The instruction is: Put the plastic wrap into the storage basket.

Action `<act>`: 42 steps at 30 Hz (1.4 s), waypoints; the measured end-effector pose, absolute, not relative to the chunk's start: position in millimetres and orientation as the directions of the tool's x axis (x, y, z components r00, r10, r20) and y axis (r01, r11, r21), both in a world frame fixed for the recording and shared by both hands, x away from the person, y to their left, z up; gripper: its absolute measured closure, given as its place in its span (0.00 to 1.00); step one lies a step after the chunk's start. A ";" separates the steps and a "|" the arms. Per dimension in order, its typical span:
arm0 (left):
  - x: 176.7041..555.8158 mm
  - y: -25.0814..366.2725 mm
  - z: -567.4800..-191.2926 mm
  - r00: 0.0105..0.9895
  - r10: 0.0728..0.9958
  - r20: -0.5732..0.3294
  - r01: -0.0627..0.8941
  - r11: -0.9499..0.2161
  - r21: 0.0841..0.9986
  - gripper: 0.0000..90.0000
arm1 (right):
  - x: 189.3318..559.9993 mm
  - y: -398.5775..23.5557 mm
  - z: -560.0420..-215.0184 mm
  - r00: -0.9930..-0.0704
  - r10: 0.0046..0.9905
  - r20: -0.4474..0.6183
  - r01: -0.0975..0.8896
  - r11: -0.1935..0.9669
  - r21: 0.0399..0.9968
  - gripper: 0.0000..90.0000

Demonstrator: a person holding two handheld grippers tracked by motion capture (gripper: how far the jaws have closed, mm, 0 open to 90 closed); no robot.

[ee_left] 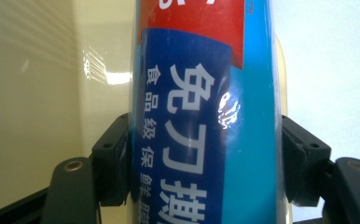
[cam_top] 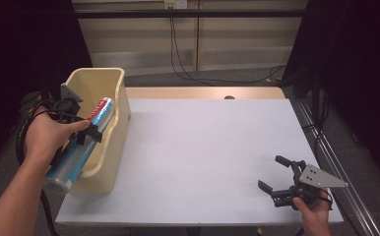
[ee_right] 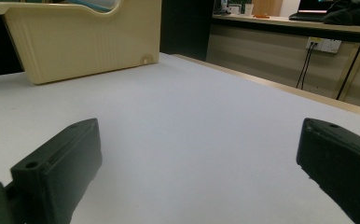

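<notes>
Blue roll point(ee_left: 206, 121) top cropped, tongs point(cam_top: 92, 132) clamping

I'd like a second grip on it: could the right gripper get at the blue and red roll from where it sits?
Probably not without travelling. The right gripper rests open at the table's near right corner, while the blue and red roll, clamped in the left gripper, lies in the cream plastic bin at the left edge. Nothing blocks the way.

The left hand-held gripper point(cam_top: 90, 132) is held by the left hand point(cam_top: 47, 137) over the cream bin point(cam_top: 110, 147), its jaws clamped on both sides of a blue tube point(ee_left: 206, 121). Well to the bin's right, the right hand-held gripper point(cam_top: 272, 173) is held low in the right hand point(cam_top: 315, 206), jaws spread wide with nothing between them.
</notes>
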State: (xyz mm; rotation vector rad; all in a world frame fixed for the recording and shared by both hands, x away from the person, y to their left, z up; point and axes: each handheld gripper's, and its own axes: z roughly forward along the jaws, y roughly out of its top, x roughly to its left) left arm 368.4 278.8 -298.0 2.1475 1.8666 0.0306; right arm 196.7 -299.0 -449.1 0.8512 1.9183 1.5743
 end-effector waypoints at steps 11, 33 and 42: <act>369.9 279.4 -283.1 0.180 0.965 -0.189 0.937 -0.109 0.332 0.35 | 196.4 -299.4 -449.0 -0.673 0.740 0.001 0.146 0.131 0.980 0.00; 365.7 238.9 -251.6 0.284 0.927 -0.243 0.907 -0.179 0.380 0.26 | 195.0 -299.7 -448.4 -0.669 0.743 -0.003 0.143 0.133 0.981 0.00; 360.3 220.6 -237.0 0.319 0.913 -0.255 0.893 -0.200 0.403 0.24 | 193.5 -300.7 -447.4 -0.670 0.743 -0.008 0.137 0.134 0.981 0.00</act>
